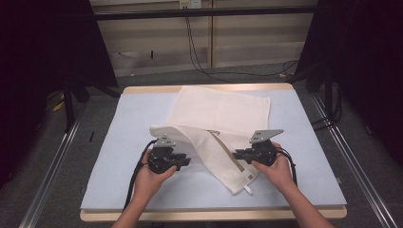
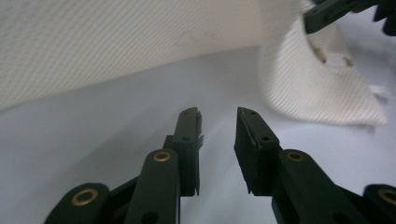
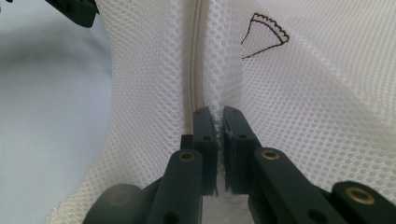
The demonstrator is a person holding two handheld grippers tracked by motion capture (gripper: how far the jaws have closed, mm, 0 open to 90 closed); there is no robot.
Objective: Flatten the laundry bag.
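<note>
White mesh laundry bag (image 1: 216, 128), folded over at table (image 1: 119, 156) centre. Right gripper (image 3: 219, 122) pinches mesh beside zipper (image 3: 194, 60). Left gripper (image 2: 218, 122): jaws narrowly apart, empty, near front edge.

Two black grippers were seen, one in each bare hand, with no sleeves worn on the forearms. The left gripper (image 1: 183, 160) and the right gripper (image 1: 236, 154) were each topped by a grey three-cornered plate (pierced with small holes). A black cable trailed back from each. In the gripper views, flat black jaws on jointed links were fastened with brass-coloured rivets and small dark screws.
</note>
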